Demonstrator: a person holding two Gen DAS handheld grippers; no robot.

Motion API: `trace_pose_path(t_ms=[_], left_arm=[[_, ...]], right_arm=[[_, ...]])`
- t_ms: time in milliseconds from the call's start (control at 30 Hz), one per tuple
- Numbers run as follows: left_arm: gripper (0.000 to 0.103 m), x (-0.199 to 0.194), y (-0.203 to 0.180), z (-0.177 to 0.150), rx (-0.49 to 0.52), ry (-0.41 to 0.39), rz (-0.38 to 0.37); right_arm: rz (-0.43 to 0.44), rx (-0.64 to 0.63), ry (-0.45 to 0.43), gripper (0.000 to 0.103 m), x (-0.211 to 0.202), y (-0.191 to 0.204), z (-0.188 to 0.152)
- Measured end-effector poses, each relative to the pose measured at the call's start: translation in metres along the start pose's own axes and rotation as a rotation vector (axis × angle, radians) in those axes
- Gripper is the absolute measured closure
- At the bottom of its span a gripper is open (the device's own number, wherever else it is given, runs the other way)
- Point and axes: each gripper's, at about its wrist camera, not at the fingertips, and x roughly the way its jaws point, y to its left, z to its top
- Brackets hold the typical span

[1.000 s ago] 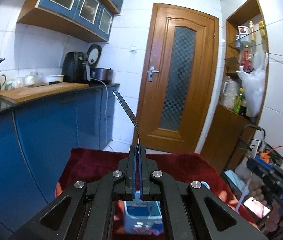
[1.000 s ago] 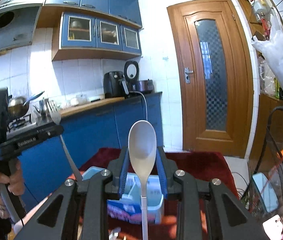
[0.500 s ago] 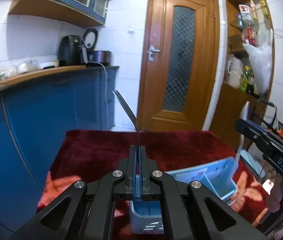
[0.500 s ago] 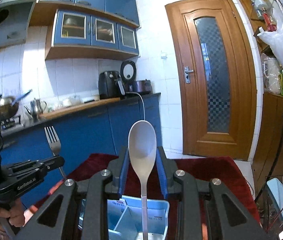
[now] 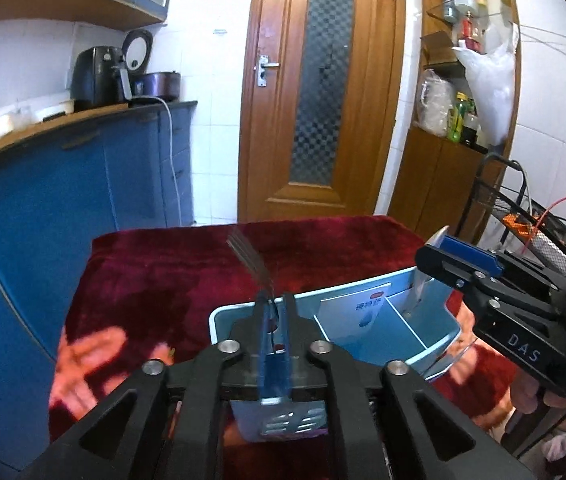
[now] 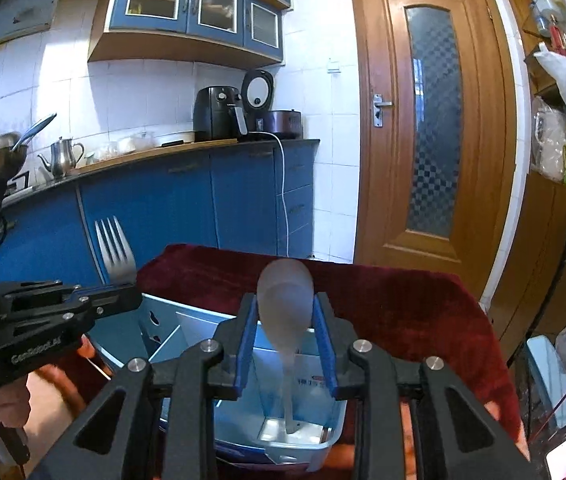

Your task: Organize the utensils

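Note:
A light blue divided utensil holder (image 5: 383, 332) stands on a dark red cloth; it also shows in the right wrist view (image 6: 187, 332). My left gripper (image 5: 275, 308) stands over its left compartment with a small gap between its jaws. A metal fork (image 5: 249, 258), blurred, stands between them, tines up; it also shows in the right wrist view (image 6: 113, 246). My right gripper (image 6: 285, 320) is open over the right compartment. A white plastic spoon (image 6: 285, 312), blurred, stands free between its jaws, handle end down in the holder.
The red cloth (image 5: 171, 280) covers a small table. Blue kitchen cabinets (image 6: 155, 208) run along the left. A wooden door (image 5: 319, 92) is behind. A wire rack (image 5: 523, 208) and shelves stand at the right.
Both grippers have lowered over the holder. The right jaws have opened and the spoon has slid down into the holder. The left jaws have parted slightly and the fork has sunk lower.

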Motion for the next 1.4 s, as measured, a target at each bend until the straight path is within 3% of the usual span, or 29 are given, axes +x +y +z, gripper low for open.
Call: trace_pose_path(t_ms=[133, 567, 967, 1267, 1400], left_arm=[[0.077, -0.014, -0.001, 0.001, -0.009, -0.012, 0.011], [0.068, -0.07, -0.015, 0.005, 0.001, -0.026, 0.036], [0.068, -0.102, -0.019, -0.025, -0.037, 0.099, 0.026], [0.068, -0.1, -0.018, -0.059, -0.063, 0.219, 0.045], [0.068, -0.088, -0.02, -0.072, -0.086, 0.308, 0.016]], right_arm=[[0.031, 0.024, -0.006, 0.06, -0.005, -0.003, 0.005], [0.067, 0.051, -0.044, 0.055, -0.059, 0.001, 0.02], [0.065, 0.054, 0.094, 0.055, -0.099, 0.004, -0.008], [-0.001, 0.053, 0.287, 0.055, -0.109, 0.0, -0.049], [0.009, 0.07, 0.362, 0.055, -0.11, -0.006, -0.068]])
